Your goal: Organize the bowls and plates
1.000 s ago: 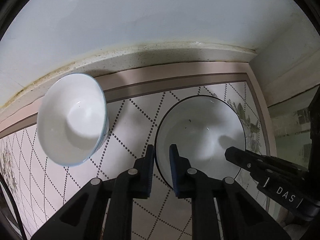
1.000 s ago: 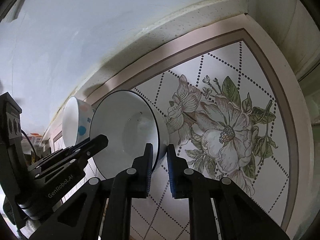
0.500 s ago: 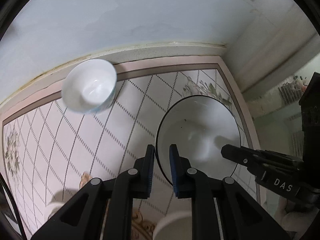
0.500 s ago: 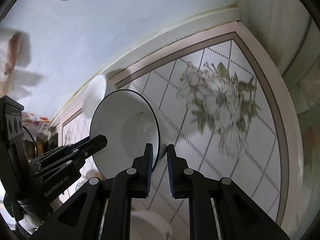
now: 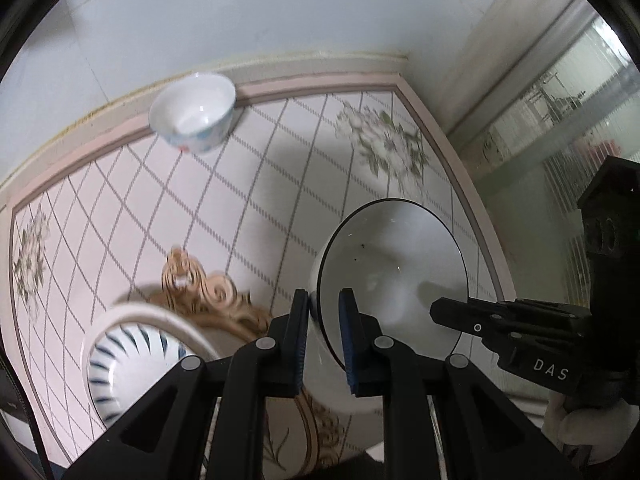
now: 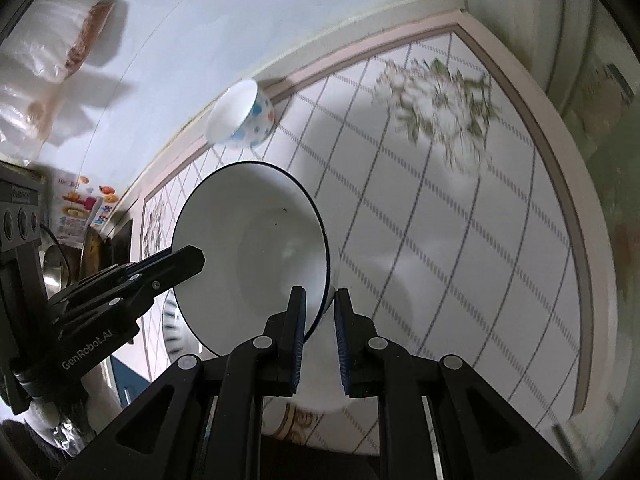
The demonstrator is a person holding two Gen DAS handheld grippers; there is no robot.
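Both grippers hold one white bowl with a dark rim [image 5: 394, 280], lifted above the tiled counter. My left gripper [image 5: 323, 312] is shut on its left rim; my right gripper [image 6: 319, 312] is shut on its right rim, the bowl [image 6: 252, 256] tilted between them. A small white bowl with coloured dots [image 5: 194, 116] stands by the back wall, also in the right wrist view [image 6: 244, 116]. A white bowl with blue stripes [image 5: 132, 356] sits on the counter at the lower left.
The tiled counter [image 5: 256, 200] has a pink border and ends at the right near a glass door [image 5: 560, 120]. Plastic bags hang on the wall [image 6: 52, 72]. Packets and a pan crowd the far left [image 6: 80, 224].
Both grippers have lifted the dark-rimmed bowl up and back from the wall. The dotted bowl now looks smaller and farther, and the striped bowl has come into view below.
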